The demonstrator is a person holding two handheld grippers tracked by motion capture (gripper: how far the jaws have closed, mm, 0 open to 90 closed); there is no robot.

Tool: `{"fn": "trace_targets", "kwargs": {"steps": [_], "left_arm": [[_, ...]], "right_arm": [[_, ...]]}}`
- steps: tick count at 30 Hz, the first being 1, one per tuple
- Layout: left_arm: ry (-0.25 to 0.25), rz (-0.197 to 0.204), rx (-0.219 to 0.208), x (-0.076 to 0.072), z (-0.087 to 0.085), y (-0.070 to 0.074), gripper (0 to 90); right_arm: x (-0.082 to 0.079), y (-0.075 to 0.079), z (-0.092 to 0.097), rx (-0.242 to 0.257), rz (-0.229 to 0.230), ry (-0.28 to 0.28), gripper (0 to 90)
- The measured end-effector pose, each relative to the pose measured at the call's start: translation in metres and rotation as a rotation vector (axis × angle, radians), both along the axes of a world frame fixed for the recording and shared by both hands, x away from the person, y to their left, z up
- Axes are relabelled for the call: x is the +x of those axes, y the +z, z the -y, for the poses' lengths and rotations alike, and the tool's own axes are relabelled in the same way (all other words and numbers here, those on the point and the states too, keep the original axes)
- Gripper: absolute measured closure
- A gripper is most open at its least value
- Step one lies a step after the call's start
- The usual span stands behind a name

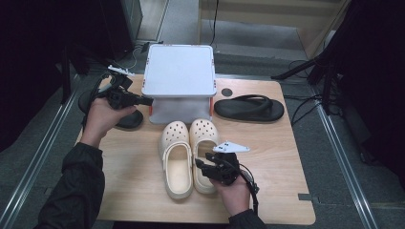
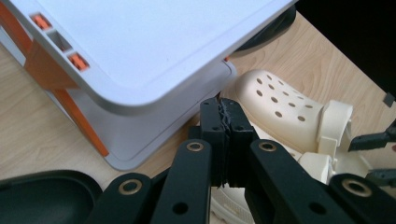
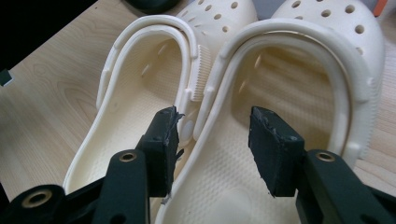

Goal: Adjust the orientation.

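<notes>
A pair of cream foam clogs (image 1: pixel 187 155) sits side by side in the middle of a light wooden table (image 1: pixel 282 157), toes pointing away from the person, heels toward them. Behind the clogs stands a white storage box (image 1: pixel 179 81) with orange clips. A black flip-flop (image 1: pixel 248 108) lies to the right of the box, and a second black sandal (image 1: pixel 130 119) lies to its left.

The right hand-held gripper (image 1: pixel 203 167) hovers at the heel end of the right-hand clog (image 1: pixel 204 152). Its jaws stand wide apart and grip nothing. In the right gripper view they straddle the clog's inner side wall (image 3: pixel 212 105), where it runs just beside the left-hand clog (image 1: pixel 175 160), one jaw on each side of it and neither pad pressing.

The left hand-held gripper (image 1: pixel 143 100) is raised beside the box's left front corner. Its jaws are pressed together and hold nothing.

The clogs look light, moulded from soft, springy foam that would dent a little under pressure but spring back. The surface seems matte, so it should not slip much, and nothing about it looks breakable. The rim around the foot opening looks like the best place to pinch: a thin, raised wall that fits between the jaws. The rounded toe is too broad. Since the two clogs sit so close, one jaw has to slip into the narrow gap between them.
</notes>
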State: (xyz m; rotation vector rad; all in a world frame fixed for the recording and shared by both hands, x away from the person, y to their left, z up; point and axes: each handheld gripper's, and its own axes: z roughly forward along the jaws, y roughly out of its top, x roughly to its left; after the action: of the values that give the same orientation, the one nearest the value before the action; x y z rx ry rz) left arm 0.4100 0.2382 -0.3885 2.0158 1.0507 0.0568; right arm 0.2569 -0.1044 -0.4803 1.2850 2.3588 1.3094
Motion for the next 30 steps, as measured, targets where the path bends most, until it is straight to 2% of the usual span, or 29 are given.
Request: {"fn": "trace_targets", "kwargs": {"steps": [8, 10, 11, 13, 15, 18, 20, 27, 30], "left_arm": [[0.039, 0.010, -0.001, 0.015, -0.006, 0.004, 89.7], [0.031, 0.005, -0.045, 0.019, -0.008, 0.004, 89.8], [0.025, 0.005, -0.047, 0.020, -0.008, 0.004, 89.9], [0.044, 0.031, -0.029, 0.021, -0.006, 0.008, 89.8], [0.052, 0.034, -0.002, 0.024, -0.005, 0.009, 89.8], [0.073, 0.030, -0.001, 0.030, -0.005, 0.007, 89.9], [0.063, 0.024, -0.017, 0.032, -0.006, 0.005, 90.0], [0.065, 0.028, -0.009, 0.032, -0.009, 0.006, 89.9], [0.070, 0.040, 0.008, 0.030, -0.006, 0.006, 89.9]], "right_arm": [[-0.003, -0.001, -0.008, 0.004, -0.005, -0.003, 53.0], [-0.003, -0.001, -0.010, 0.001, -0.011, -0.006, 52.8], [-0.003, -0.001, -0.011, 0.000, -0.013, -0.008, 52.5], [-0.003, -0.001, -0.012, 0.002, -0.010, -0.011, 51.8], [-0.003, -0.001, -0.014, 0.010, -0.012, -0.016, 51.8], [-0.002, -0.001, -0.017, 0.013, -0.010, -0.017, 51.5], [-0.002, -0.001, -0.020, 0.008, -0.016, -0.019, 50.1], [0.008, -0.004, -0.032, 0.011, -0.025, -0.049, 48.1], [0.012, -0.003, -0.037, -0.007, -0.013, -0.064, 47.1]]}}
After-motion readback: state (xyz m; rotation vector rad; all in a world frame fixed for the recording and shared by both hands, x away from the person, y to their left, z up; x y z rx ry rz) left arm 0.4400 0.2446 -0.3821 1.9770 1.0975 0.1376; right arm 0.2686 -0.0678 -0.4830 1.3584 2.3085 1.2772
